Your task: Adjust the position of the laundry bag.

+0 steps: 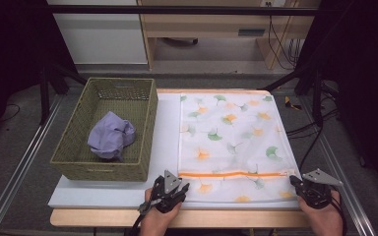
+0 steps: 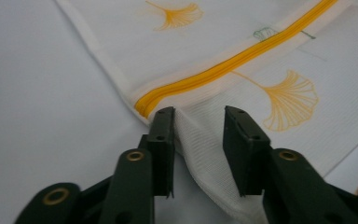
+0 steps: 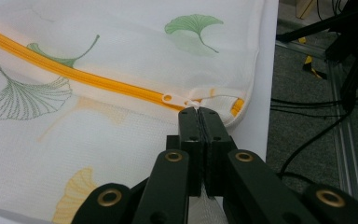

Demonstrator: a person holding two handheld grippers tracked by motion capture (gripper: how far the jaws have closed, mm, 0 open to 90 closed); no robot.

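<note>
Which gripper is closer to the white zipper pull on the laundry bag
Right. The right gripper is shut on the laundry bag's edge right beside the zipper pull. The left gripper sits at the zipper's opposite end, jaws around the bag's corner.

Each gripper (image 1: 171, 189) is built from 2 black jaws (image 3: 200, 140) with brass-ringed rivets, topped by a grey 3-cornered plate (image 1: 320, 176); dark cables (image 1: 139, 223) trail from them.

Green woven basket (image 1: 74, 147) with crumpled lilac cloth (image 1: 111, 135), left on white tabletop (image 1: 103, 194)
</note>
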